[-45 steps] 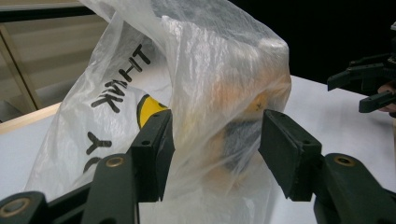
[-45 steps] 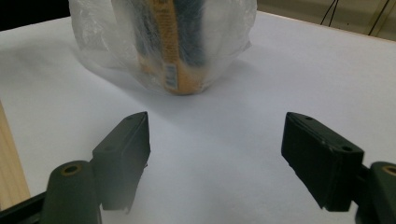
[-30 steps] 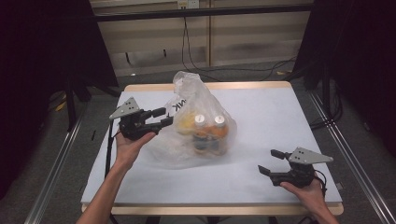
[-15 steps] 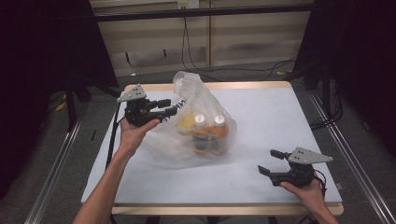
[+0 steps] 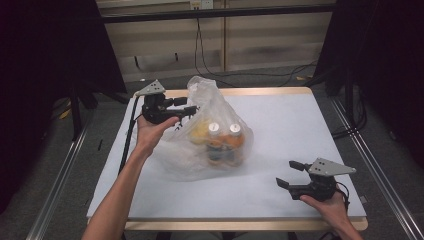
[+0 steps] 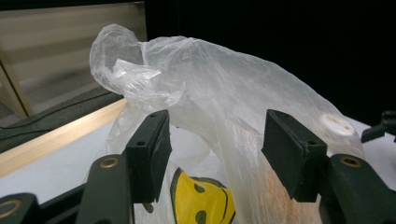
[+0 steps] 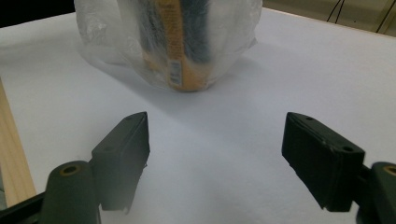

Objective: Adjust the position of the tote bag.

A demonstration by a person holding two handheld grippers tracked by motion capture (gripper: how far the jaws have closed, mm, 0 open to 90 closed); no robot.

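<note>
Clear plastic bag [image 5: 210, 131], two bottles [image 5: 223, 142] inside

A white table [image 5: 280, 125] with a pale wooden edge carries a clear plastic bag [image 5: 210, 135] of bottles.

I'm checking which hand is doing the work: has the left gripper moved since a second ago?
Yes. The left gripper has shifted toward the table's far edge, alongside the plastic bag; its jaws have just been opening around the film.
</note>
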